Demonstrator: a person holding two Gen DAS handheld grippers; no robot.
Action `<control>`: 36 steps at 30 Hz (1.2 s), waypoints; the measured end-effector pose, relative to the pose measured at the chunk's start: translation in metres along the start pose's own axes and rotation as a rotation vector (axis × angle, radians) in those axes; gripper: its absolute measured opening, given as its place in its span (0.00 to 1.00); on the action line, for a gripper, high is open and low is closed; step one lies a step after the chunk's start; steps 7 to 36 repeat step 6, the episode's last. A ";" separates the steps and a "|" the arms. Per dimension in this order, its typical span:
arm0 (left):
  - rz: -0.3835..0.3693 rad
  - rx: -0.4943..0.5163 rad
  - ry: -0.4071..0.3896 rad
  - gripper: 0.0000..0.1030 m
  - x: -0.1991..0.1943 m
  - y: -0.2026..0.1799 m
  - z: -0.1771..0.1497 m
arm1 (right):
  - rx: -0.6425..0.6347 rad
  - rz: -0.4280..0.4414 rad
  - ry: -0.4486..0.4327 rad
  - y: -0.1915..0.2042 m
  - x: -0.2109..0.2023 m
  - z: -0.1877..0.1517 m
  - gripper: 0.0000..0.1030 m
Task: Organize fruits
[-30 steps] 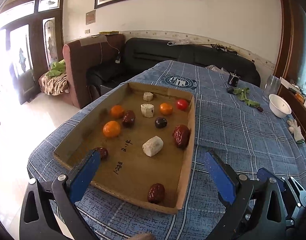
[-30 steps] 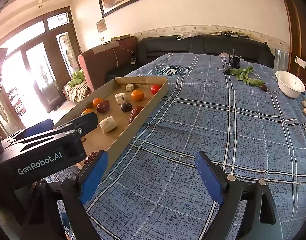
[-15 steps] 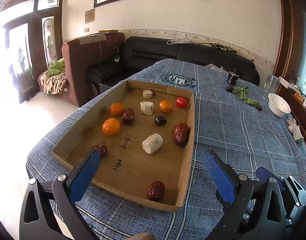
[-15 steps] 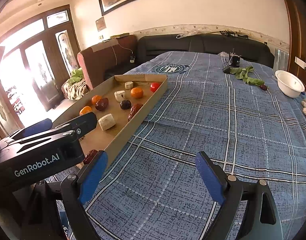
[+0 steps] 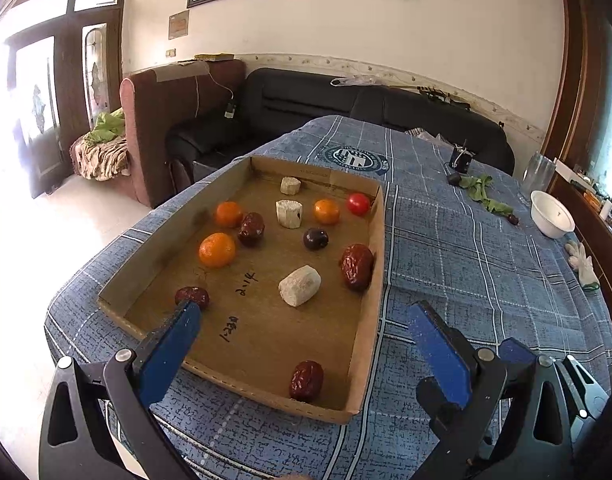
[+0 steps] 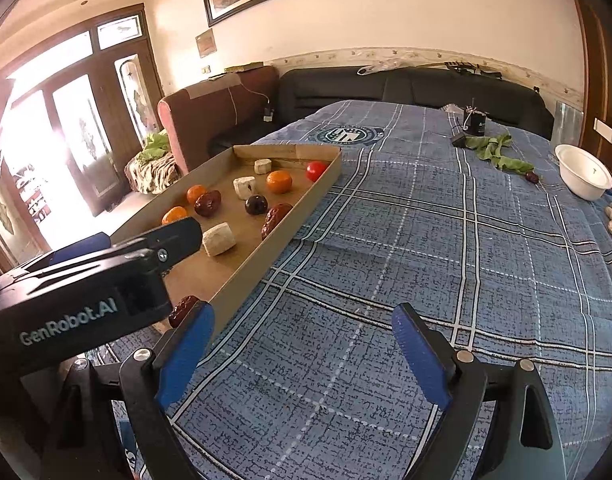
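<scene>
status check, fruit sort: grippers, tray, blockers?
Left gripper open, empty, over cardboard tray. Right gripper open, empty, over tablecloth. Fruit untouched in tray. Nothing blocking.

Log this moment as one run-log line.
left gripper: open, empty | right gripper: open, empty | shallow brown cardboard tray: fruit inside | phase: approach

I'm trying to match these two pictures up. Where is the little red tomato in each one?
Left wrist view: the red tomato sits in the far right corner of the cardboard tray, just right of an orange fruit.
Right wrist view: the same tomato is left of centre, in the tray's far corner against its right wall.
Shared landmark: the white bowl at the right edge of the blue checked cloth.
</scene>
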State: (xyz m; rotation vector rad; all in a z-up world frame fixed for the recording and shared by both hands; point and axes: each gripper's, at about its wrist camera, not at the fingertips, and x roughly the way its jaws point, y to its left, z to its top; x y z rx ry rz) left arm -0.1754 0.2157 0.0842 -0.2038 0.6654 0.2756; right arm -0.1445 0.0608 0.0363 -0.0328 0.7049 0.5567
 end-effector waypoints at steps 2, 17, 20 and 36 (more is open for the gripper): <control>0.001 -0.004 -0.001 1.00 -0.002 0.002 0.001 | 0.000 0.002 0.001 0.000 -0.001 0.000 0.91; -0.011 -0.001 0.037 1.00 -0.002 0.002 0.003 | 0.019 -0.002 -0.008 -0.008 -0.008 0.002 0.91; -0.011 -0.001 0.037 1.00 -0.002 0.002 0.003 | 0.019 -0.002 -0.008 -0.008 -0.008 0.002 0.91; -0.011 -0.001 0.037 1.00 -0.002 0.002 0.003 | 0.019 -0.002 -0.008 -0.008 -0.008 0.002 0.91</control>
